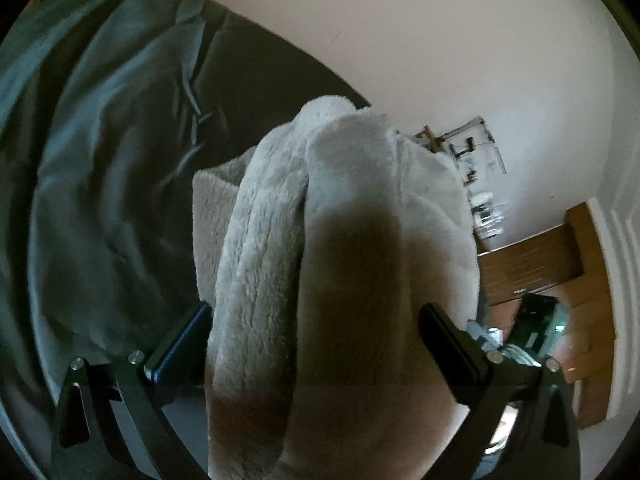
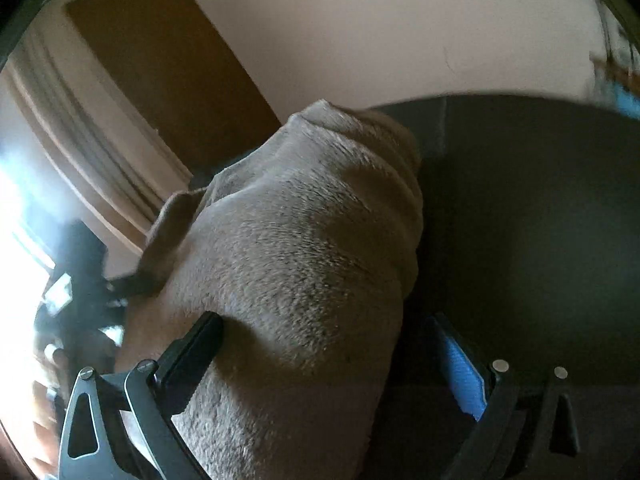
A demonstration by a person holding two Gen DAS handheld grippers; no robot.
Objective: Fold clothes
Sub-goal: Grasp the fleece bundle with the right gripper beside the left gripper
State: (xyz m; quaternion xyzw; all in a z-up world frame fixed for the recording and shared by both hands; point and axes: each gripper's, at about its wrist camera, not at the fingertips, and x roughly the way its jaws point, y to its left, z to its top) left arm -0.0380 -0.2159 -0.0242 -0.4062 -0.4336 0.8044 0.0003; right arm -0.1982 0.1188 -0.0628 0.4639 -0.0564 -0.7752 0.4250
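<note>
Draping between both grippers: fleece garment [image 1: 340, 240]; left gripper [image 1: 316, 336] jaws spread w/ fabric bunched between; right gripper [image 2: 324, 344] jaws likewise spread around cloth.

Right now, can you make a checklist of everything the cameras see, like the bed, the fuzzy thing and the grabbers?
Surface: dark bed with a grey-green sheet bunched on it.
Job's things: one fluffy pale garment, bunched and draped between both sets of fingers.
Clutter: nothing seen on the bed besides the sheet.
Grippers: left gripper and right gripper both look wide apart around the fleece; a firm grip cannot be told.
Cables: nothing seen.
Surroundings: pale wall, wooden drawers, brown door.
</note>
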